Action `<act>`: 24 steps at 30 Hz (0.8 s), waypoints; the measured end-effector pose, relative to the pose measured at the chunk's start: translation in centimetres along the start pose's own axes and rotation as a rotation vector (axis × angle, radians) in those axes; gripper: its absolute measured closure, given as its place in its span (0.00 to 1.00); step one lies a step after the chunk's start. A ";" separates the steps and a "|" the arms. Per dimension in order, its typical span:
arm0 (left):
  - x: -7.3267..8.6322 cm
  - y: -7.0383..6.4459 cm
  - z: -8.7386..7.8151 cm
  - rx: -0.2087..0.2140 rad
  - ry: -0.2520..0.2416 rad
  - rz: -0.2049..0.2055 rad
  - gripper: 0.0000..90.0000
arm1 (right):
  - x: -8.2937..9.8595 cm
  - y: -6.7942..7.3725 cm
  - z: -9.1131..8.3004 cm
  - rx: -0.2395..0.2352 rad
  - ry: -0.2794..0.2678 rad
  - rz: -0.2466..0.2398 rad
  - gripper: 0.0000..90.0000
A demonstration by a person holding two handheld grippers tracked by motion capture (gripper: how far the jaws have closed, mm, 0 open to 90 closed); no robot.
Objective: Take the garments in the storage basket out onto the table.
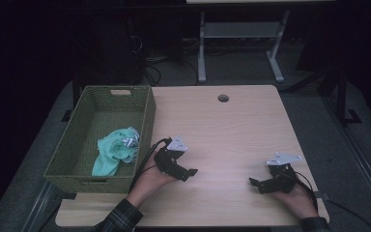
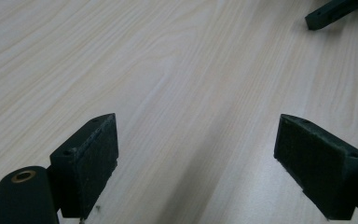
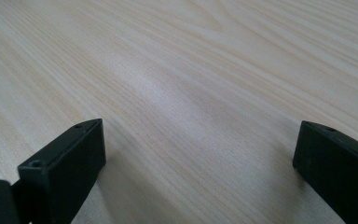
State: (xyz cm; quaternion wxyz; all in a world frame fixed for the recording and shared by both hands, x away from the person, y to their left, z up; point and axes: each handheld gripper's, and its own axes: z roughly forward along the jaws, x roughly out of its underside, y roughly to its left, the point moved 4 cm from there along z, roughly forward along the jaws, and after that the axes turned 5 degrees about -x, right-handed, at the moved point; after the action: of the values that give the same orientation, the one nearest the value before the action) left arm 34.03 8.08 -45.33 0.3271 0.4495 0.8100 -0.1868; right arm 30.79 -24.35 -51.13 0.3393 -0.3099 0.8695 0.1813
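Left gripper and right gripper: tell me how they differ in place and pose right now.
The left gripper lies near the green basket, at the table's middle; the right gripper lies apart, near the table's right edge. The left gripper's fingers aim right, toward the other; the right gripper's fingers aim left. Both are open, hold nothing and sit low over bare wood.
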 end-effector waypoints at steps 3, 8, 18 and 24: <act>-0.1 0.0 -0.1 -0.002 -0.002 -0.005 0.15 | 0.0 0.0 0.0 0.000 0.000 0.000 0.02; -0.4 0.0 -0.3 -0.002 0.004 0.005 0.15 | 0.0 0.0 0.0 0.000 0.000 0.000 0.02; -0.9 0.1 -0.7 -0.009 0.005 0.006 0.15 | 0.0 0.0 0.0 0.000 0.000 0.000 0.02; -1.2 0.1 -1.0 -0.012 0.010 0.006 0.15 | 0.0 0.0 0.0 0.000 0.000 0.000 0.02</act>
State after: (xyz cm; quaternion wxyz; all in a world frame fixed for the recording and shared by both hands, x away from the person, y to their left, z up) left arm 34.15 8.02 -43.79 0.3262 0.4508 0.8114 -0.1789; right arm 30.79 -24.35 -51.13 0.3393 -0.3099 0.8695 0.1814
